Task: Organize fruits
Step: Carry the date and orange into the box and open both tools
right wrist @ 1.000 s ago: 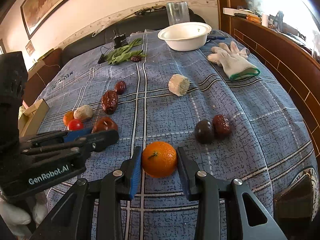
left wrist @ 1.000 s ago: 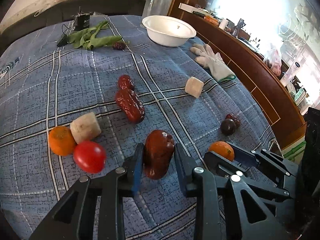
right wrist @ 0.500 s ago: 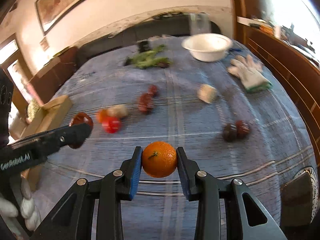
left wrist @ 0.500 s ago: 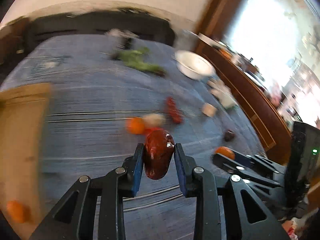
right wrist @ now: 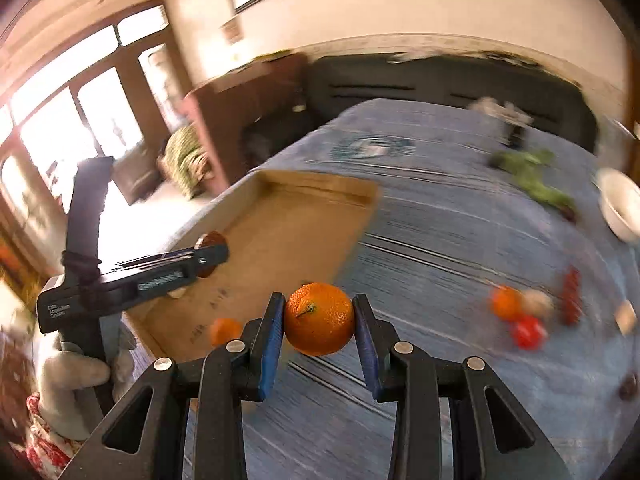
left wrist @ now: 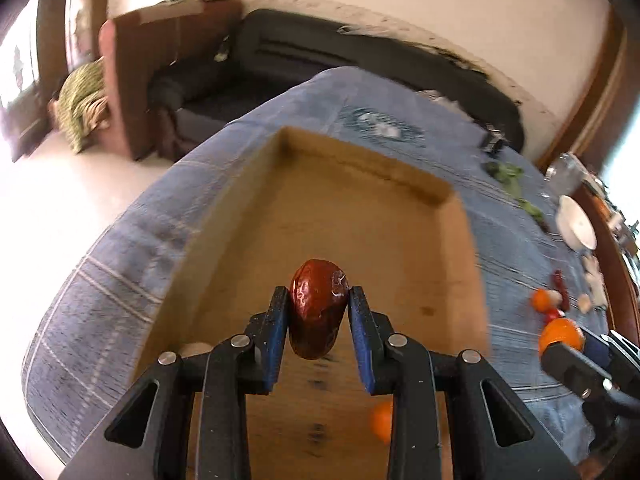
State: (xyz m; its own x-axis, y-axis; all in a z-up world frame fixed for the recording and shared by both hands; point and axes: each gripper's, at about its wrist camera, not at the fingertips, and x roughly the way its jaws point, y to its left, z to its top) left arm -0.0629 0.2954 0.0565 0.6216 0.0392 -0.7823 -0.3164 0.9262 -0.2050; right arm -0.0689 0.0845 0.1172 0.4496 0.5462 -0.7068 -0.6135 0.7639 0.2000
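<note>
Hanging over the cardboard box [left wrist: 360, 216], the left gripper [left wrist: 319, 316] pinches a red date [left wrist: 318, 312]; the right gripper [right wrist: 319, 322] clamps an orange [right wrist: 319, 318] above the blue cloth [right wrist: 460, 248] beside it.

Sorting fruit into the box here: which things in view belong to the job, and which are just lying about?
Part of the job:
- red date in the left gripper
- orange in the right gripper
- cardboard box, one small orange already inside
- loose fruit on the cloth

Lying about:
- white bowl
- green leaves
- blue checked cloth
</note>
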